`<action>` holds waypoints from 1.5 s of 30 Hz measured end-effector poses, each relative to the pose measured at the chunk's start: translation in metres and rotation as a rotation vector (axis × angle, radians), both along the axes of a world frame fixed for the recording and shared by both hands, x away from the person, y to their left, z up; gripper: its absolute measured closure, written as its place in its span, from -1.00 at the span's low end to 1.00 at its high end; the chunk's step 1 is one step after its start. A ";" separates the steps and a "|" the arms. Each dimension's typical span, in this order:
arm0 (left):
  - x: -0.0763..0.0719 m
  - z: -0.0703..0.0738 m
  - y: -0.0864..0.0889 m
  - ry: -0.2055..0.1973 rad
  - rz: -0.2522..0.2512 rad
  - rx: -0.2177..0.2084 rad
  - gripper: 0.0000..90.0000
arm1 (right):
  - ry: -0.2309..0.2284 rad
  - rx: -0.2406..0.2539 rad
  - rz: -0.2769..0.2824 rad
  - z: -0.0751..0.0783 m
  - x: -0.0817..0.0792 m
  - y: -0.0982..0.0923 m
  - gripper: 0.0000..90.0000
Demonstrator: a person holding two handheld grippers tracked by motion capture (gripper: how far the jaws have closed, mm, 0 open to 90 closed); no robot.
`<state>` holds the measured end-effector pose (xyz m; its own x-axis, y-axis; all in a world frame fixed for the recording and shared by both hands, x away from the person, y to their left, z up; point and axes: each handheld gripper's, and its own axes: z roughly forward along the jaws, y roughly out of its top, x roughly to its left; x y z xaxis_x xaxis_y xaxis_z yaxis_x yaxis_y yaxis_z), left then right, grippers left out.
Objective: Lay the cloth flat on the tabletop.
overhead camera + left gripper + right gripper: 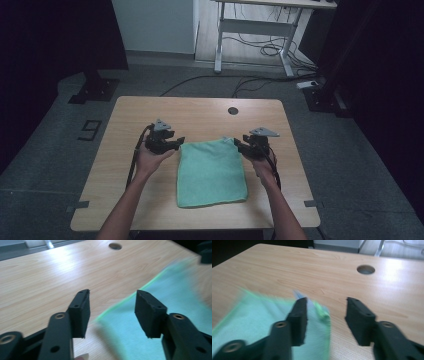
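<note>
Cloth: a green cloth [211, 172] lies flat on the table, folded to a rough rectangle, a little toward the person's side of the middle; its far edge runs between the two grippers, and a small tab or corner sticks up at the far right corner.

Cloth in the gripper views: in the left gripper view the cloth [170, 305] reaches under the right-hand jaw, its corner lying on the wood in the gap; in the right gripper view the cloth [262, 317] lies behind and beside the left-hand jaw, blurred.

Left gripper: the left gripper [176, 144] sits just beside the cloth's far left corner, pointing inward across the table toward it – jaws wide apart, nothing pressed between the pads.

Right gripper: the right gripper [238, 144] sits at the far right corner, pointing inward as well – jaws apart (somewhat less wide than the other pair), the cloth's corner close to one pad but not clamped.

Left hand: the left hand [152, 157] cups the gripper body from below, palm up and wrist low, the forearm coming in straight from the bottom edge.

Right hand: the right hand [260, 164] grips its tool from behind, the forearm angled in from the lower right, a cable trailing along it.

Table: a light wooden table [150, 107] with a round cable hole [233, 110] near its far edge, beyond the cloth.

Floor: grey carpet around the table, with a white desk frame and loose cables farther off.
</note>
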<state>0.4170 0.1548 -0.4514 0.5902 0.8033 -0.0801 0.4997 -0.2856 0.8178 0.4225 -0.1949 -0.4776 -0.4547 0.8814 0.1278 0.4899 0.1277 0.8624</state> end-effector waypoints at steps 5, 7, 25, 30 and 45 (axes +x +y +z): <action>-0.026 -0.006 -0.008 -0.006 -0.053 0.031 -0.01 | -0.032 0.030 0.012 -0.003 -0.019 -0.003 0.00; -0.036 -0.014 -0.014 0.016 -0.075 0.027 -0.01 | -0.033 0.028 0.040 -0.007 -0.029 -0.002 0.01; -0.040 -0.089 -0.038 0.191 -0.124 0.067 0.00 | 0.118 -0.103 0.146 -0.075 -0.049 0.028 -0.01; -0.033 -0.089 -0.039 0.200 -0.113 0.058 0.02 | 0.116 -0.119 0.135 -0.075 -0.053 0.027 -0.01; -0.032 -0.079 -0.036 0.161 -0.105 0.074 -0.02 | 0.118 -0.167 0.133 -0.071 -0.067 0.033 -0.15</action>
